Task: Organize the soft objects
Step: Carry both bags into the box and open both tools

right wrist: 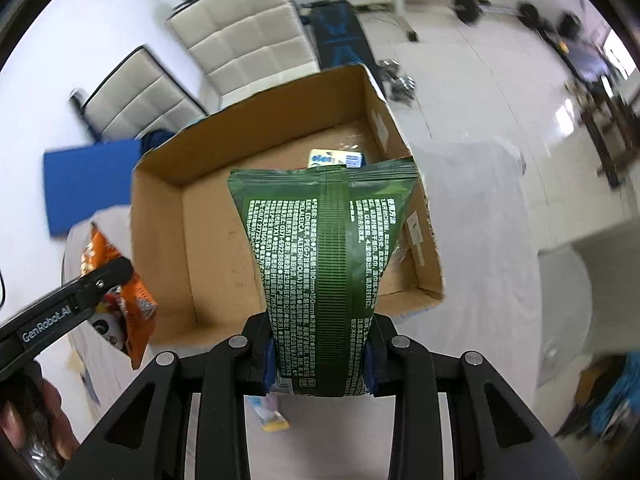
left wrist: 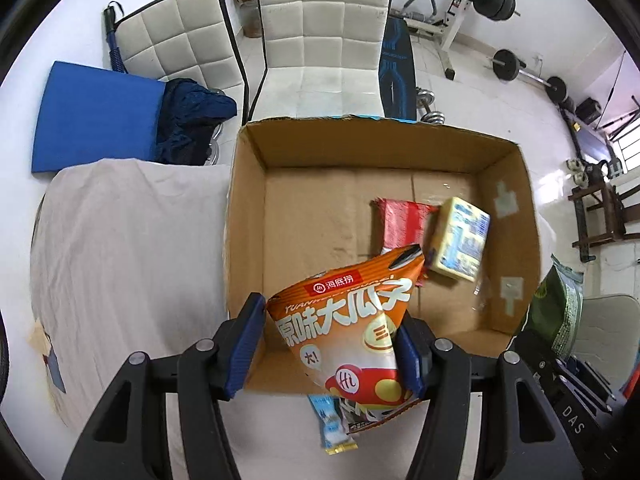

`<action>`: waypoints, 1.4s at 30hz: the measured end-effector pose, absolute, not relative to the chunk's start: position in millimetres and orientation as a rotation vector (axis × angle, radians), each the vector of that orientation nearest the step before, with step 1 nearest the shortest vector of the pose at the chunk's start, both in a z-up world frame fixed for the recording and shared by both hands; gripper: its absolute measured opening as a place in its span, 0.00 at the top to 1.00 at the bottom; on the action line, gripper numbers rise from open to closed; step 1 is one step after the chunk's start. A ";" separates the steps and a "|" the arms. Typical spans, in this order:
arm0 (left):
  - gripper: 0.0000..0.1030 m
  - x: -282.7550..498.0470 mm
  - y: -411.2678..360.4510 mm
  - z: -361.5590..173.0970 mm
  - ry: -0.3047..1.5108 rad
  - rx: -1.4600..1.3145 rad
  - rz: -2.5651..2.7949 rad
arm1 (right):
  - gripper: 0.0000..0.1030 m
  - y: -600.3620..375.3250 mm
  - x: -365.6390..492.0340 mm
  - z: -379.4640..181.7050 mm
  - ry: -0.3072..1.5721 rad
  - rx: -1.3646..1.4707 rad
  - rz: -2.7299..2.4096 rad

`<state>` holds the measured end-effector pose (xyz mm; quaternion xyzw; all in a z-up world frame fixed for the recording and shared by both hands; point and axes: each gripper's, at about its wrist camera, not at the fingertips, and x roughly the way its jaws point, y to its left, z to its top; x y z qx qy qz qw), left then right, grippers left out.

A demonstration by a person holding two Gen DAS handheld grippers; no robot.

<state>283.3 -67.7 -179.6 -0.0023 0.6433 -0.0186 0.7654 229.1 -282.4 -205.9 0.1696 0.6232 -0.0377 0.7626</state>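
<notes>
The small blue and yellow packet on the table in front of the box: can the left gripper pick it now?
Probably not yet. The left gripper is shut on the orange snack bag, which hangs directly over the small packet. It would first have to drop the bag into the cardboard box.

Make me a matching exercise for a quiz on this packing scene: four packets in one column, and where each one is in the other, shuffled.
Things:
1. orange snack bag
2. green pouch
3. yellow pack
4. small blue packet

Places:
A. on the cloth, outside the cardboard box
B. clamped in the right gripper
C. on the box floor beside the red packet
D. clamped in the left gripper

Pairs: 1-D, 2-B, 3-C, 4-A
</notes>
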 end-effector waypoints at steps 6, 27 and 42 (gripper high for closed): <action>0.44 310.8 -65.6 -212.7 1.445 0.031 -0.036 | 0.67 -285.8 247.2 -246.5 1.358 0.444 -0.200; 0.41 350.0 -67.9 -271.5 1.573 0.068 -0.060 | 0.64 -270.7 276.1 -315.8 1.412 0.653 -0.309; 0.10 330.3 -57.4 -247.9 1.521 0.052 -0.065 | 0.10 -251.5 267.9 -316.6 1.437 0.591 -0.267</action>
